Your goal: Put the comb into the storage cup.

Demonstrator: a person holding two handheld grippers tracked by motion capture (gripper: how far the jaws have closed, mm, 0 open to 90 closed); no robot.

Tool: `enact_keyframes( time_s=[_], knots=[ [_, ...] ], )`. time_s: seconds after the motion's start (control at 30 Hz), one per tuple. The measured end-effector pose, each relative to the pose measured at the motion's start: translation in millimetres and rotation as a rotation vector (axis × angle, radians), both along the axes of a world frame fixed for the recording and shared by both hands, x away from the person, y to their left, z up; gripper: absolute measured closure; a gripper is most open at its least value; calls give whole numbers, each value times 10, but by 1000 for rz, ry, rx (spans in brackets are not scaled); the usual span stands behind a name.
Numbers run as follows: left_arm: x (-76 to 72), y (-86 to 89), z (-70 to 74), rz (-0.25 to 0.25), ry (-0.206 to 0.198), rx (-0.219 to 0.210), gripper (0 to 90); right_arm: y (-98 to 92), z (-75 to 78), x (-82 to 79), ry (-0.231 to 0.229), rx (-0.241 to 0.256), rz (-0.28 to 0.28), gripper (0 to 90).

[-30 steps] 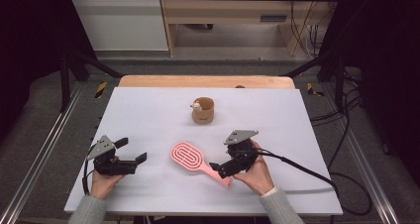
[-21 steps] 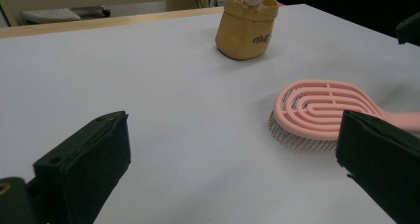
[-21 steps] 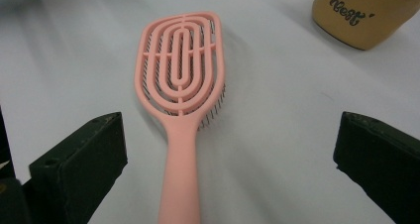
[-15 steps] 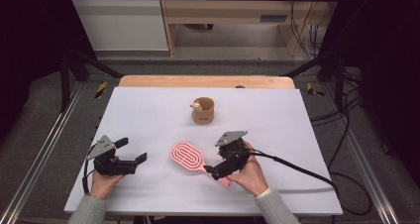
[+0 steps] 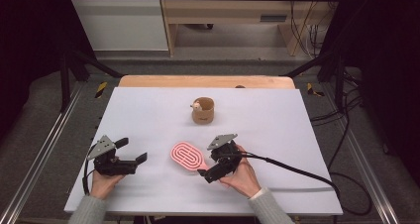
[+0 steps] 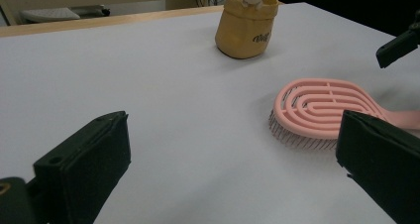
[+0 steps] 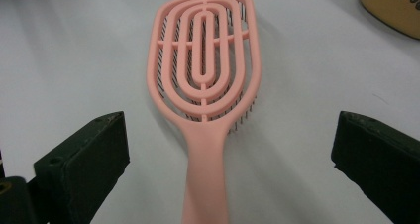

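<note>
- A tan pouch [image 5: 203, 111] is standing mid-counter [image 5: 277, 120], a small pale figure [image 5: 197, 105] peeking over its rim.
- The pink hairbrush [image 5: 187, 155] is lying bristles-down on the counter in front of it.
- My right claw [image 5: 210, 173] is sliding further over the handle than a second ago, jaws apart.
- My left claw [image 5: 132, 160] is resting where it was, jaws apart.

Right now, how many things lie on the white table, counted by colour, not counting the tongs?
Pink: 1, the hairbrush, bristles down, its handle between the open right tongs.
Tan: 1, the small pouch with a little figure at its rim.
Total: 2.
</note>
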State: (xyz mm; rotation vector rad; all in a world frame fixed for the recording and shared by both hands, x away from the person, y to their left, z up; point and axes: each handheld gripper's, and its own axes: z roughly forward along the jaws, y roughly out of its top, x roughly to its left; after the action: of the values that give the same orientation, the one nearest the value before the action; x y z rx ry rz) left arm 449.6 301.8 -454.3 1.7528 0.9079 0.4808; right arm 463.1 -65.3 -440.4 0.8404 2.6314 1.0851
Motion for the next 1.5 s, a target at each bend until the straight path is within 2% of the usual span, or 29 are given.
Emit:
enact_keyframes(
  time_s=[0.3,0.4,0.77,1.03,1.5],
  knots=[
    [1,2,-1,-1,2,-1,3,68,-111,5,19,-21,-3,54],
    [-1,2,1,-1,1,-1,3,72,-134,9,13,-29,3,72],
    [0,1,-1,0,1,-2,2,100,-207,-3,42,-37,43,243],
    [0,0,-3,1,2,-2,2,102,-233,2,63,-62,71,369],
    [0,1,-1,0,2,-1,3,104,-251,9,75,-92,79,532]
  ],
)
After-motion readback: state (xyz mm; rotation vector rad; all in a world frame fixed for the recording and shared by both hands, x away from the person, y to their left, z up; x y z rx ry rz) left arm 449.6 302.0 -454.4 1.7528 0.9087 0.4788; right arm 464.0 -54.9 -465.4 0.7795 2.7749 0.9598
